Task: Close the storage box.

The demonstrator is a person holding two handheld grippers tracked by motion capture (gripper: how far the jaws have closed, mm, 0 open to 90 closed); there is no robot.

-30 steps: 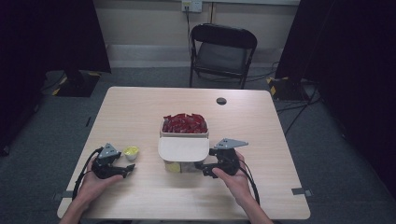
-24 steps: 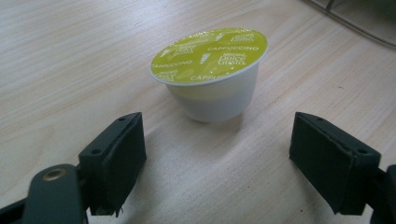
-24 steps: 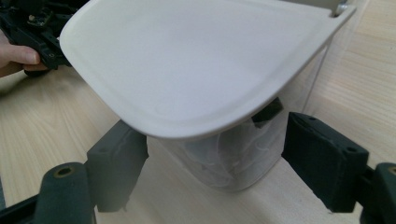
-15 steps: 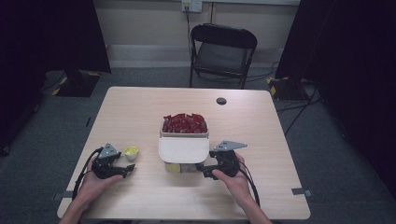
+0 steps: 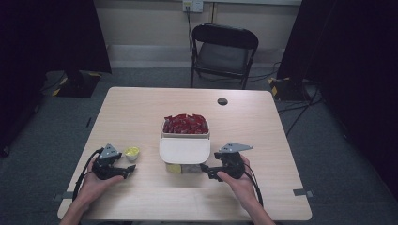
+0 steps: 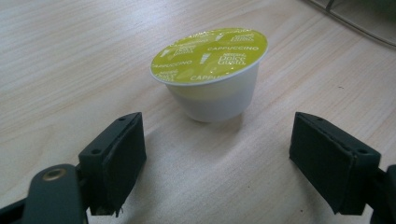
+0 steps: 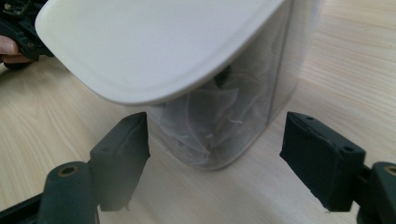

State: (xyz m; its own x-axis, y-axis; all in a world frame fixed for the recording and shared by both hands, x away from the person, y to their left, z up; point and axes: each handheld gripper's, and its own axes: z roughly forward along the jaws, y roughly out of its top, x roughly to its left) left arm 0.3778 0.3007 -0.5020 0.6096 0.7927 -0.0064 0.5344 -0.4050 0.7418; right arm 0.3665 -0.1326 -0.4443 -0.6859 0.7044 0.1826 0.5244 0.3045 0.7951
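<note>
A white container stands mid-table with its white lid flipped toward me and red sachets in its far half. My right gripper lies at its near right corner. In the right gripper view the jaws are open; they have just been closing a little, with the clear wall just ahead of the gap and the pads off it. A yellow-green cappuccino capsule stands left of the container. My left gripper is open, with the capsule just beyond its jaws.
A small black round disc lies on the far part of the table. A black folding chair stands behind the table. In the right gripper view the other hand and gripper show past the lid.
</note>
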